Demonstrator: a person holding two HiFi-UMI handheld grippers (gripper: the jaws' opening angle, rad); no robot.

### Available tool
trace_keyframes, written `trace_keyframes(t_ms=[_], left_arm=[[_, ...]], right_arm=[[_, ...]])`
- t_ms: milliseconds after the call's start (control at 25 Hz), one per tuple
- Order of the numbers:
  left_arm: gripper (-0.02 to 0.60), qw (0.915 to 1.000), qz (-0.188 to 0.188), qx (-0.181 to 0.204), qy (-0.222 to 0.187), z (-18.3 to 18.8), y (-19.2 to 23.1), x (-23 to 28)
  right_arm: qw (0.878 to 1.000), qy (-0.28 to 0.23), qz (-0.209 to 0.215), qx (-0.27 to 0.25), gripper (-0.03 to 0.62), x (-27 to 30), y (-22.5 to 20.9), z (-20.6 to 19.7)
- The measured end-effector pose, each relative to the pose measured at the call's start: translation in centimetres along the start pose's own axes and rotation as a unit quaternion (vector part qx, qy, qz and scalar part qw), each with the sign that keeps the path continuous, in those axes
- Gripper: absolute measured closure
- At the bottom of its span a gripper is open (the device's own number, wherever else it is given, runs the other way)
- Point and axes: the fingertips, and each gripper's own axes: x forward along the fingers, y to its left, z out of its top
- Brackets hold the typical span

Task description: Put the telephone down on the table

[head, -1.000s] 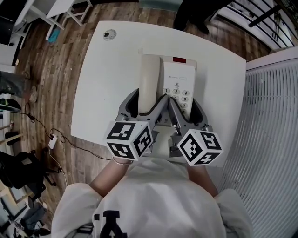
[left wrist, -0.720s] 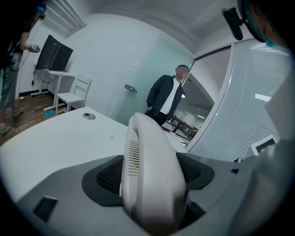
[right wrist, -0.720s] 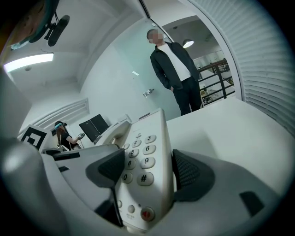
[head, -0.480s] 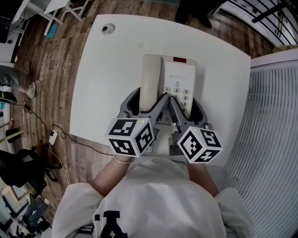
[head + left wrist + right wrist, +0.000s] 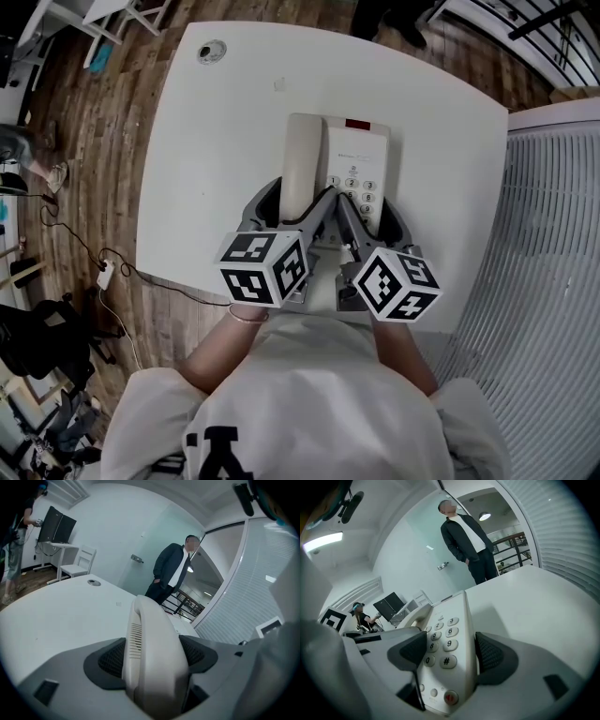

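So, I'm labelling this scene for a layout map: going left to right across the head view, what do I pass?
White power strip on the floor → bare table → handset → keypad → white slatted panel.

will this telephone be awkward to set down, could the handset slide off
The telephone looks like hard moulded plastic, so probably stiff and fairly light. Its smooth, rounded handset may shift if tilted, though the left gripper is clamped on it. Wide and low, it seems unlikely to tip on the table.
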Motion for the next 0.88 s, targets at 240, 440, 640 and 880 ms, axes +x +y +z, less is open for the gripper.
trace_keyframes(t_ms=[240,440,640,880], left_arm=[[0.222,0.9999,0.002,0.001,0.013,-0.5,0.2,0.6],[0.224,0.9998,0.002,-0.002,0.020,-0.8,0.2,0.5],[0.224,0.9996,0.005,-0.008,0.026,-1.3,0.2,0.5],[0.224,0.9995,0.008,-0.008,0.029,-1.4,0.5,0.9]], right_arm=[[1.000,0.008,-0.006,0.011,0.269,0.4,-0.6,-0.5],[1.000,0.014,-0.013,0.015,0.270,0.2,-0.6,-0.7],[1.000,0.019,-0.019,0.016,0.270,0.0,-0.9,-1.1],[0.999,0.024,-0.019,0.019,0.270,0.5,-1.1,-1.3]])
